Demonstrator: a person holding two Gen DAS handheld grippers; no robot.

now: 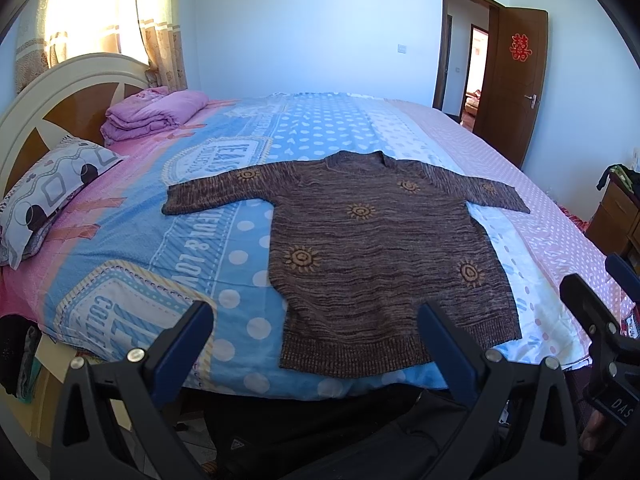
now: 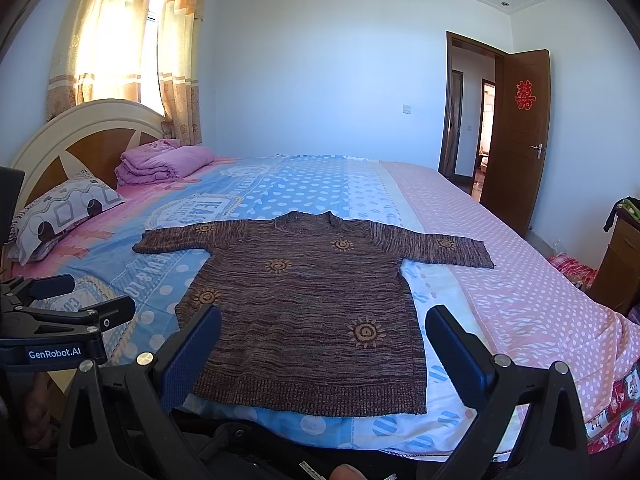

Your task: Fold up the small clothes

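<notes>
Near the bed's front edge, the sweater is lying flat, sleeves spread, bedding showing all round. I'm holding my left gripper just short of its hem, jaws wide apart, empty. Right view: right gripper is hovering likewise, jaws spread.

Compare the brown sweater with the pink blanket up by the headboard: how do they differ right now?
The brown sweater lies spread flat, sleeves out to both sides; the pink blanket is already folded into a thick stack. The sweater is a streaky knit with orange sun motifs; the blanket looks mostly plain pink. The sweater sits near the bed's front edge, the blanket far back beside the pillow. Both rest on the bed, untouched by either gripper.
</notes>
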